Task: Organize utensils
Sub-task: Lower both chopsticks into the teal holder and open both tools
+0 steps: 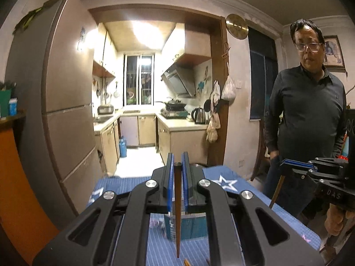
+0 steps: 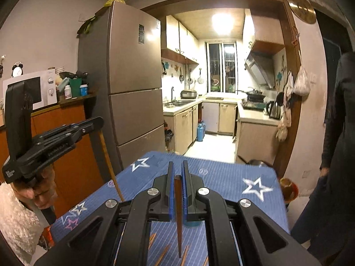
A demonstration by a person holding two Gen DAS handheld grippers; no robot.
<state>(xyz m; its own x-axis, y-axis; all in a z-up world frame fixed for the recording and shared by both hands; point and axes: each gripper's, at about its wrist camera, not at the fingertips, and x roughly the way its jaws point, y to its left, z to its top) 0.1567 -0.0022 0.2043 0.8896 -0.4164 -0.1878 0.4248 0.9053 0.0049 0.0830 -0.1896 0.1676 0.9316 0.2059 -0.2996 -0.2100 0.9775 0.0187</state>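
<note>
Clamped between the blue pads of the left tool (image 1: 176, 161): one dark brown chopstick (image 1: 177, 210), hanging point-down above the worktop (image 1: 244, 190) with its blue striped, star-printed cloth. Same picture from the right tool (image 2: 176, 168): jaws narrow, pinching a second dark chopstick (image 2: 178, 217), also tip-down and clear of the cloth.

Seen only from the left wrist: a teal box-like holder (image 1: 193, 226) standing on the cloth behind the held chopstick, a bystander in a dark shirt (image 1: 308, 110) facing the worktop, and the right tool from the side with its stick slanting down. Seen only from the right wrist: about four loose chopsticks (image 2: 163, 256) lying on the cloth at the near edge, a white microwave (image 2: 42, 88) on an orange cabinet, and the left tool gripped in a hand (image 2: 37, 190).

Counted: two tools, two held chopsticks, one holder.
</note>
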